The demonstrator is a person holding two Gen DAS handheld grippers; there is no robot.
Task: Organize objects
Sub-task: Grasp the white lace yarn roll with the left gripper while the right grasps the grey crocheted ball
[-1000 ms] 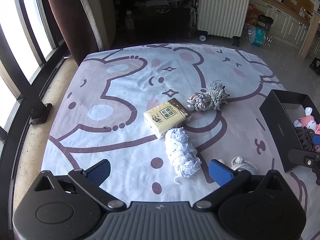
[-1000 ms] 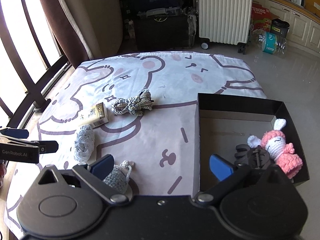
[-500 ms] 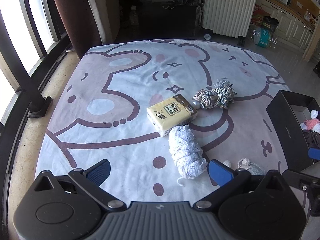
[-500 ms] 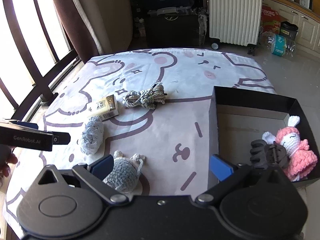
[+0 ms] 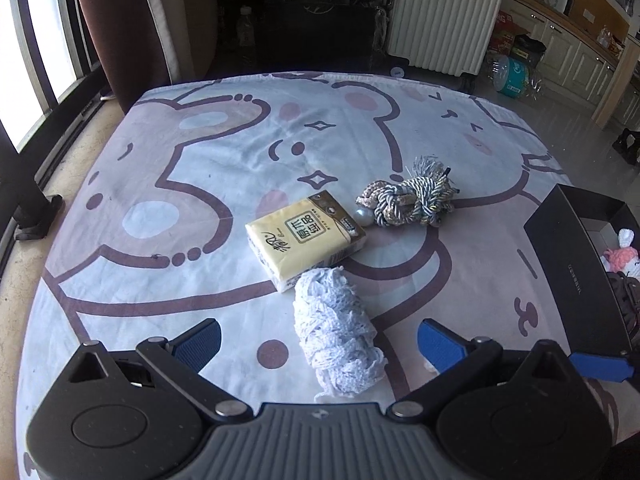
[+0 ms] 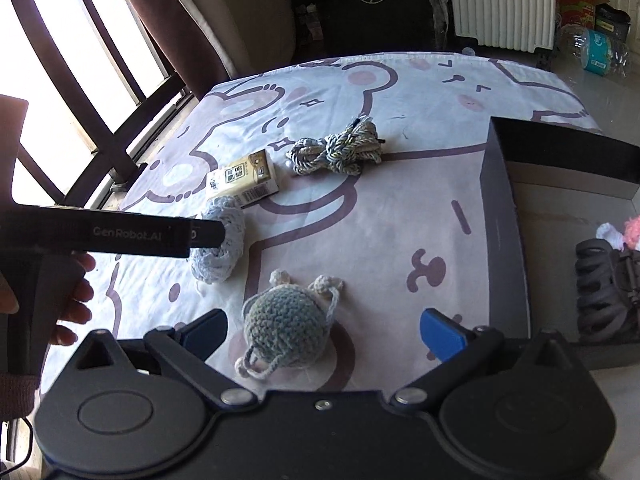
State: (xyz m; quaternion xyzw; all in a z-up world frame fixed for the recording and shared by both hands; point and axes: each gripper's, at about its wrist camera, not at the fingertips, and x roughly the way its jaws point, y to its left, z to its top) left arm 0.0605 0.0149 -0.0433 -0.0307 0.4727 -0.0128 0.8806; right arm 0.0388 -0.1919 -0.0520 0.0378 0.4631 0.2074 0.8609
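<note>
Items on the bear-print sheet (image 5: 168,184) are counted: one tissue pack (image 5: 306,238), one rope bundle (image 5: 412,202), one white lace bundle (image 5: 334,328), one crocheted pouch (image 6: 286,322). Jaws of left gripper (image 5: 318,340) and right gripper (image 6: 324,332) are spread, empty. One black box (image 6: 504,216) holds one pink doll (image 5: 618,258).

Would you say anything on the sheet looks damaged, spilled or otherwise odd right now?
Nothing stands out. The tissue pack, rope bundle, white lace roll and grey crochet toy lie loose but intact on the sheet, waiting to go in the box.

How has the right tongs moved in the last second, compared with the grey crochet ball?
Yes. The right tongs came forward and down toward the grey crochet ball, which now lies between its open tips.
</note>
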